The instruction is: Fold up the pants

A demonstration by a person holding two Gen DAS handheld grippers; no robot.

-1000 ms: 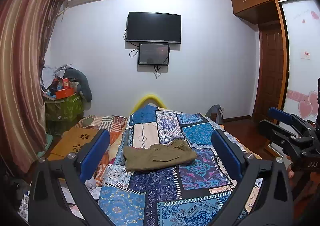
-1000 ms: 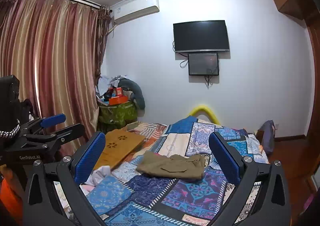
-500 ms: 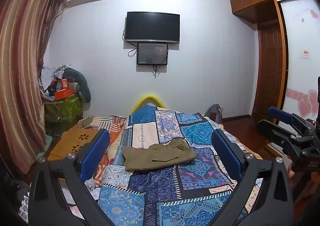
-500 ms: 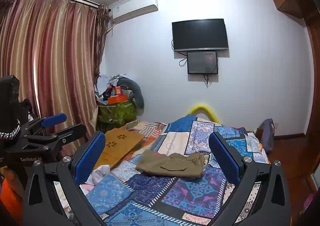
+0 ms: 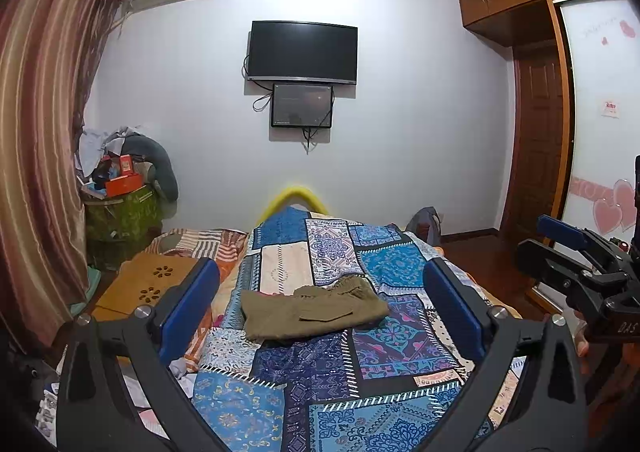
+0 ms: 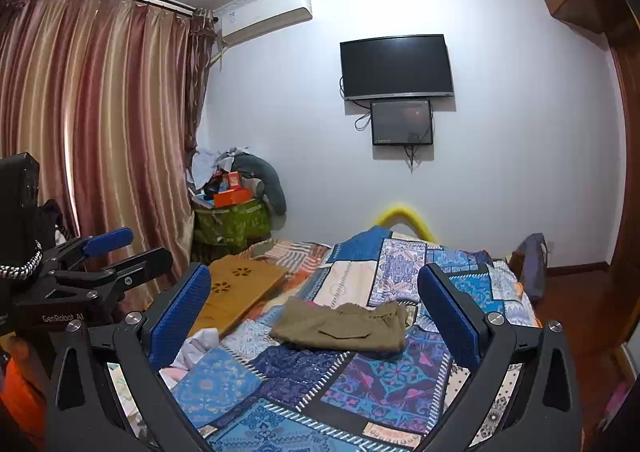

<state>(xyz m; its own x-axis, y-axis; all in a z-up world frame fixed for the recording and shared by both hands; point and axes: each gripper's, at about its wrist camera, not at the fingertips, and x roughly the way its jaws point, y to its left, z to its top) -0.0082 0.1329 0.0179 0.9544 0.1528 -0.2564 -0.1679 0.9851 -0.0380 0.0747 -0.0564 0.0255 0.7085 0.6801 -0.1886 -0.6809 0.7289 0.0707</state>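
Far left, a wooden lap tray [image 5: 154, 284] lies beside the patchwork quilt [image 5: 320, 368], well clear of my work. My left claw [image 5: 320, 306] hangs above the near end of the bed, jaws spread wide and holding nothing. Straight ahead through the gap, the olive pants [image 5: 314, 310] lie mid-quilt in a compact flat bundle, a pocket flap showing on top, the bunched waistband toward the right end. They look soft and light to me, limp cloth that will sag and slide on the quilt, nothing fragile. I'd pinch a corner at the left edge of the bundle, and the waistband side with the other. Over on the right, my right claw [image 6: 314, 310] is open too, nothing held, hanging just as far back from the pants.
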